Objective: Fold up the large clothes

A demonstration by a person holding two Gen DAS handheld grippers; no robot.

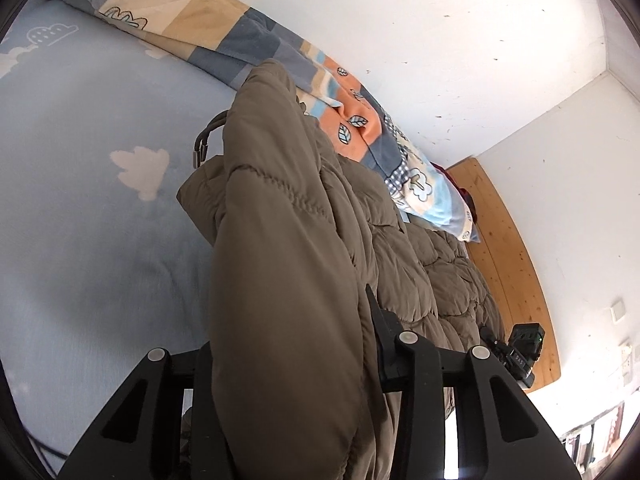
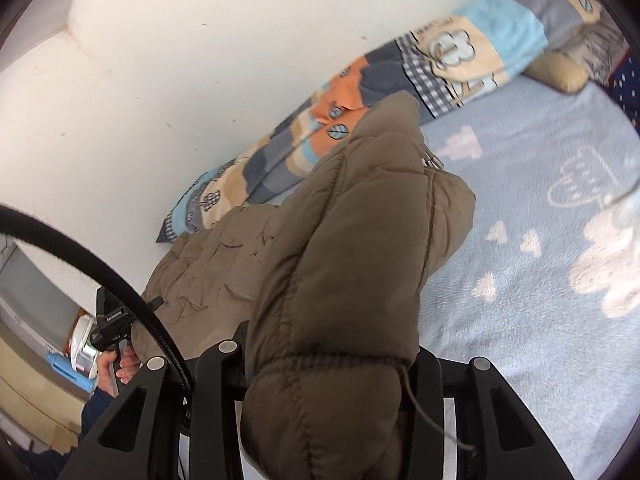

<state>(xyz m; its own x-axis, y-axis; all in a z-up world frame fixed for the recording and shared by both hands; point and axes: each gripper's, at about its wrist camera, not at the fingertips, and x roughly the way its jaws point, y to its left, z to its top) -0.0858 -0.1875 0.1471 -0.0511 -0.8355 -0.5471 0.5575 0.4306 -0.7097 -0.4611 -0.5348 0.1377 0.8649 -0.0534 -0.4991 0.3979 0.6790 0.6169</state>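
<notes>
Ahead of and below both my claws spreads the pale blue bed sheet (image 1: 80, 240), kept bare, I judge, as my folding surface. The brown padded coat (image 1: 288, 280) hangs from my grips, its far part lying on the bed. My left gripper (image 1: 288, 364) is clamped on one thick edge, my right gripper (image 2: 332, 364) on another, so it lifts evenly. The patchwork blanket (image 1: 200, 20) is bunched beyond, against the wall.

The other gripper's black body (image 1: 520, 356) carries small white characters that look like "DX5". In the right wrist view, its label (image 2: 114, 319) is too blurred to read.
</notes>
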